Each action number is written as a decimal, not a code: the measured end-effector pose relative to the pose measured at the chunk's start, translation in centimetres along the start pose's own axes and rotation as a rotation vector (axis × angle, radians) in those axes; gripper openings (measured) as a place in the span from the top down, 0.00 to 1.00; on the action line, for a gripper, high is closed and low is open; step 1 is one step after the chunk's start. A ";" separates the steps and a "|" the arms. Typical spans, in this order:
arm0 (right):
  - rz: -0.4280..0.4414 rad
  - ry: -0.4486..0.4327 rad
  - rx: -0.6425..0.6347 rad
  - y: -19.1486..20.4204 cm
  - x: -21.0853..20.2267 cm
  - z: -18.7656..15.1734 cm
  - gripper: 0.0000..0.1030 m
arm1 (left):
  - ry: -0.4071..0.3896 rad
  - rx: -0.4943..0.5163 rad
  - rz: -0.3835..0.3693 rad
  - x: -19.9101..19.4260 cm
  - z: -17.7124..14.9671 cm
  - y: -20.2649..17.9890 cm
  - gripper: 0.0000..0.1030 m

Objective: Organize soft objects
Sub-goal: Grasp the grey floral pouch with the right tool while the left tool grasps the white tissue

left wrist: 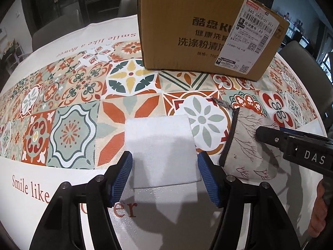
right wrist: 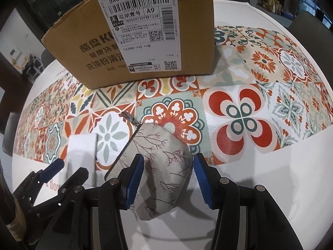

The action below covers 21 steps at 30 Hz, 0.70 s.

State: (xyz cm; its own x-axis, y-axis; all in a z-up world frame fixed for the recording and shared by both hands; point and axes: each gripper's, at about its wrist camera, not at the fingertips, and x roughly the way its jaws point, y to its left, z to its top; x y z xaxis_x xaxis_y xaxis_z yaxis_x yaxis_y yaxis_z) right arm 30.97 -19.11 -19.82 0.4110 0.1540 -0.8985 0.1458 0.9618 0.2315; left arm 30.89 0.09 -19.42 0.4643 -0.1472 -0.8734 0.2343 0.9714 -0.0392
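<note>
On the bench [left wrist: 62,177] with the tiled cloth, in front of a cardboard box [left wrist: 187,41], the left gripper [left wrist: 165,175] holds its fingers apart around a white cloth [left wrist: 160,145], and the right gripper [right wrist: 168,179] holds its fingers apart around a grey pouch [right wrist: 160,158].
</note>
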 end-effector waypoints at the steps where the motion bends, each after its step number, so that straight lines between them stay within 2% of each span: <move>1: 0.001 0.006 -0.002 0.0 0.1 0.0 0.50 | 0.005 -0.002 0.001 0.2 0.0 0.0 0.38; 5: -0.008 0.009 -0.006 0.1 0.2 0.0 0.55 | 0.017 -0.011 0.003 0.6 -0.1 0.1 0.38; 9: -0.015 0.009 -0.024 0.2 0.2 0.0 0.65 | 0.013 -0.004 0.015 0.7 -0.1 0.0 0.42; 13: -0.021 0.006 -0.035 0.3 0.1 -0.1 0.80 | -0.001 0.013 0.022 0.6 -0.1 -0.1 0.58; 15: -0.021 0.004 -0.045 0.4 0.0 -0.1 0.83 | -0.008 0.023 0.016 0.5 -0.2 -0.2 0.66; 19: -0.010 0.005 -0.052 0.5 -0.1 -0.3 0.86 | -0.017 0.037 0.013 0.4 -0.3 -0.4 0.89; 21: -0.006 0.001 -0.052 0.6 -0.4 -0.3 0.86 | -0.016 0.045 0.007 0.3 -0.3 -0.5 0.92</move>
State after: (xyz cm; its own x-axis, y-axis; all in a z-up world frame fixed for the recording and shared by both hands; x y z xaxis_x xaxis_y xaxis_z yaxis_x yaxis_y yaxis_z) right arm 30.58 -18.53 -19.47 0.4094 0.1483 -0.9002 0.1010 0.9733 0.2063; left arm 30.65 -0.37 -19.84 0.4795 -0.1435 -0.8657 0.2688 0.9631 -0.0108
